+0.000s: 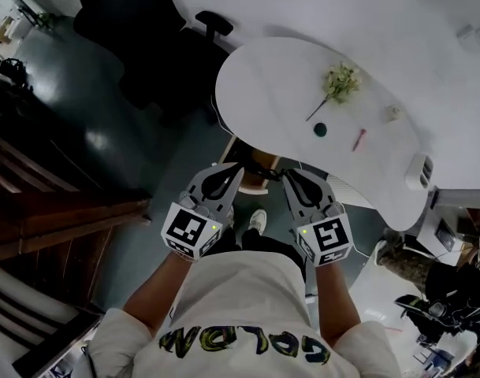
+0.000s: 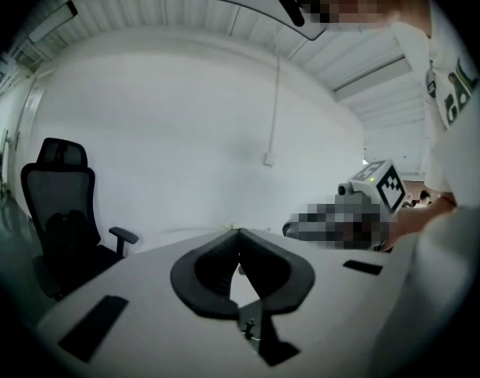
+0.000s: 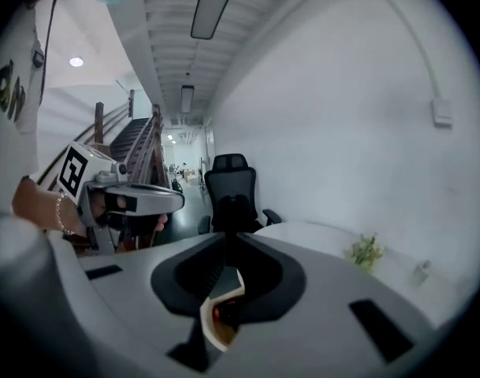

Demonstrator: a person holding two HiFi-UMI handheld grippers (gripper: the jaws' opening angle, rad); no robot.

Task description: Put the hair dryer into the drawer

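Two tools, left tool (image 1: 237, 168) and right tool (image 1: 288, 174), jaws together; wooden box (image 1: 255, 183) half-hidden.

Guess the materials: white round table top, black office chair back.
Table top: smooth matte white, no grain, likely laminate or painted board; cannot tell which.
Chair back: black, looks slightly see-through, probably mesh fabric on a plastic frame.
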